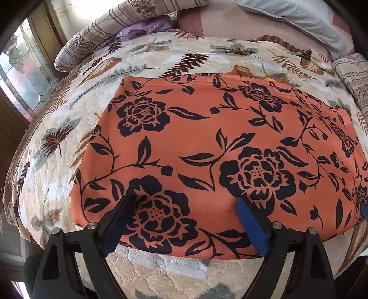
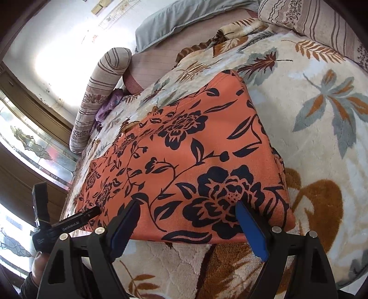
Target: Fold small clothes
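Note:
An orange garment (image 1: 207, 142) with a black flower print lies spread flat on a cream blanket (image 1: 69, 128) with a leaf pattern. In the left wrist view my left gripper (image 1: 185, 202) stands open over the garment's near edge, its fingertips (image 1: 241, 204) down at the cloth and wide apart. Nothing is pinched between them. In the right wrist view my right gripper (image 2: 187, 204) is also open, over the garment (image 2: 195, 149) at its near right corner. The left gripper's black finger (image 2: 89, 212) shows at the garment's left end, with a hand (image 2: 36, 260) below it.
A striped bolster (image 1: 96, 39) and a crumpled purple cloth (image 1: 142, 28) lie at the far left of the bed. A grey pillow (image 1: 299, 20) and a striped pillow (image 1: 354, 76) lie at the far right. Patterned glass panes (image 1: 20, 76) stand left of the bed.

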A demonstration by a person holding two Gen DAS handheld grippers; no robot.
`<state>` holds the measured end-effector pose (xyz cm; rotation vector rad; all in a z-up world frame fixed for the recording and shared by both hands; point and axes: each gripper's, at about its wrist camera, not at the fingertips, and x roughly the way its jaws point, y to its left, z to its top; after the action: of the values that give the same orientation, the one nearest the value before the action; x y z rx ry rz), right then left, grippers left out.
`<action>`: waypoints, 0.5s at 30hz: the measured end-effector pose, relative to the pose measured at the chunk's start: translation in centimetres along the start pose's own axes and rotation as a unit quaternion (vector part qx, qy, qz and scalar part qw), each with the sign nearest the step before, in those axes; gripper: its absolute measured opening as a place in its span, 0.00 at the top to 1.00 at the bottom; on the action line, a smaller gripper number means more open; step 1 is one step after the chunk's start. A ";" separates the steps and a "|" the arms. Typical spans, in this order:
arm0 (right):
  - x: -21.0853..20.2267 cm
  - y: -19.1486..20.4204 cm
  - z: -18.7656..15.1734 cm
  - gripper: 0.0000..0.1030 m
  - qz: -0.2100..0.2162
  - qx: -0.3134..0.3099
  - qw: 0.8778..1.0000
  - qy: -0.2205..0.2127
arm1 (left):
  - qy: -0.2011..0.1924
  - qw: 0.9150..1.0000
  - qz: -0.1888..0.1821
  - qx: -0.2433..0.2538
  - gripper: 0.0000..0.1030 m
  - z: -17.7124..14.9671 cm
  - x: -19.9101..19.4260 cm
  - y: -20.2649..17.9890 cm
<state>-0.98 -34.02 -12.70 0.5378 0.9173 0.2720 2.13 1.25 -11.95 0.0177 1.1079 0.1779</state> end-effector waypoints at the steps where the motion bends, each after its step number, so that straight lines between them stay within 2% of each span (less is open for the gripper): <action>1: 0.0 -0.1 0.0 0.15 0.003 0.000 1.000 0.000 | 0.001 1.000 0.000 -0.003 0.10 -0.1 0.0 0.1; 15: -0.4 -0.7 -0.1 0.16 0.026 -0.004 1.000 0.003 | 0.001 1.000 0.021 0.000 0.07 -0.3 -0.3 -0.2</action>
<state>-1.25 -34.74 -12.89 0.5553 0.9092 0.3244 1.73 1.00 -11.80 0.0406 1.1104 0.2150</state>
